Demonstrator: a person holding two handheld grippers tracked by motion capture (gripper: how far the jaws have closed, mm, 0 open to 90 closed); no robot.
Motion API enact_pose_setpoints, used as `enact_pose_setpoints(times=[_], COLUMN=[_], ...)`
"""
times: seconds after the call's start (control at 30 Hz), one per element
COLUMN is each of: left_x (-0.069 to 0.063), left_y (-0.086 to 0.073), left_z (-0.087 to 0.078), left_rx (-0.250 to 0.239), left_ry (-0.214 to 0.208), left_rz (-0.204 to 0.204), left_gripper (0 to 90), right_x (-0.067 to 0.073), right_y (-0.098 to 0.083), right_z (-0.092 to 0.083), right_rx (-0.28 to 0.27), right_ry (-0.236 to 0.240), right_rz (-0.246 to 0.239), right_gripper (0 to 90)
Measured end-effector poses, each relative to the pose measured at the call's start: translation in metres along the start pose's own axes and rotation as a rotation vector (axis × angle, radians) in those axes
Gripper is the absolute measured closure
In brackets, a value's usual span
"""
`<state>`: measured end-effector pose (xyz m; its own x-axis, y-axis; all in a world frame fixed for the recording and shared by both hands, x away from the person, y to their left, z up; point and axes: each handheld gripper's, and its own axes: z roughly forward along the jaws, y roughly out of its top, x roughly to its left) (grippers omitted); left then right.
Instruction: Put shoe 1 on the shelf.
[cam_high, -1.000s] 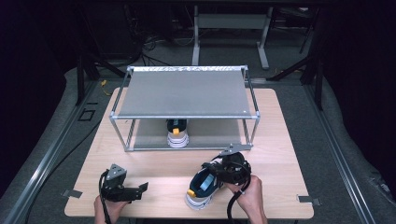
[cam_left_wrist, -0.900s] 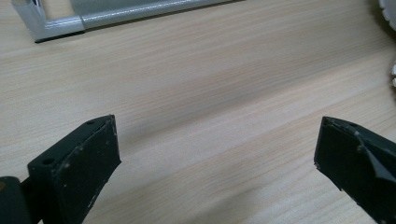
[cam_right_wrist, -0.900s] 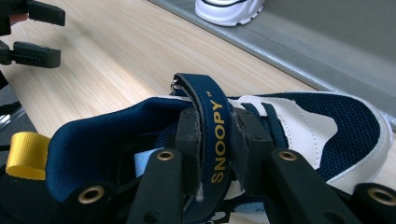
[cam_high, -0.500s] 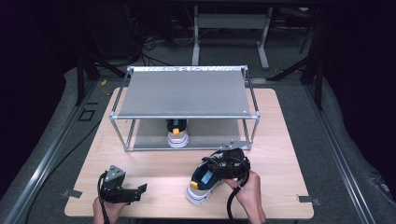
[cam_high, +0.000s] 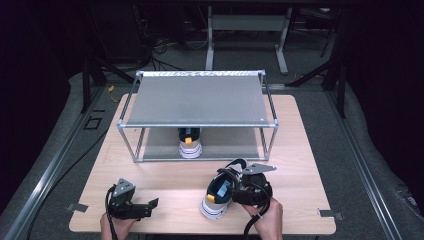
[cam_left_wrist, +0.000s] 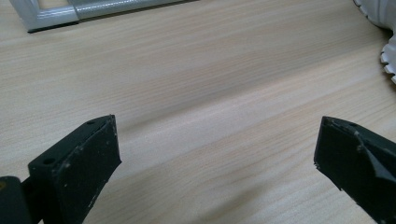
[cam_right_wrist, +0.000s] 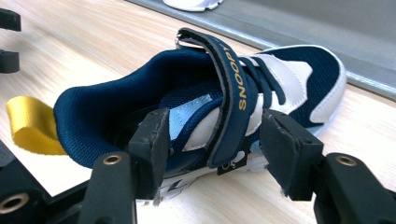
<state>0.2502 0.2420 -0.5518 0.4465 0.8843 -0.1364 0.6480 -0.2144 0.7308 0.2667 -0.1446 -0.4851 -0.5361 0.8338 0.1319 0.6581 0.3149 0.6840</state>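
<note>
A navy and white child's shoe (cam_high: 216, 199) (cam_right_wrist: 196, 93) with a yellow heel loop and a raised strap stands on the wooden table (cam_high: 170, 180) near its front edge. My right gripper (cam_high: 229, 191) (cam_right_wrist: 215, 140) reaches it from the right. One jaw sits at the shoe's opening and the other outside the strap, so strap and side wall lie between them. The jaws have just been closing, and I see no firm press. My left gripper (cam_high: 150, 207) (cam_left_wrist: 217, 149) rests open over bare wood at the front left, with the shoe's white sole (cam_left_wrist: 390, 51) off to its side.
A grey metal two-level rack (cam_high: 197, 100) stands at the middle back of the table. A second matching shoe (cam_high: 190, 142) sits on its lower level. One rack foot (cam_left_wrist: 51, 16) lies ahead of the left gripper. Dark floor and table legs surround the table.
My right gripper has edged a little forward and down onto the shoe, and its jaws now stand apart around the strap. The shoe and my left gripper have stayed put.
</note>
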Motion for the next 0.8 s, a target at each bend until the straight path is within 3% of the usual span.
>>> enact_pose_setpoints(times=[0.5, 0.8], left_x=[0.0, 0.0], left_y=[-0.004, -0.006], left_z=[0.0, -0.001], left_rx=[0.001, 0.002], left_ry=[0.001, 0.011], left_rz=[0.009, 0.017], left_gripper=[0.0, 0.0], right_x=[-0.028, -0.045], right_y=[-0.008, -0.015], right_z=[-0.015, -0.022], right_rx=[-0.005, -0.017], right_ry=[-0.091, -0.141], right_rz=[-0.005, 0.022], right_gripper=[41.1, 39.3])
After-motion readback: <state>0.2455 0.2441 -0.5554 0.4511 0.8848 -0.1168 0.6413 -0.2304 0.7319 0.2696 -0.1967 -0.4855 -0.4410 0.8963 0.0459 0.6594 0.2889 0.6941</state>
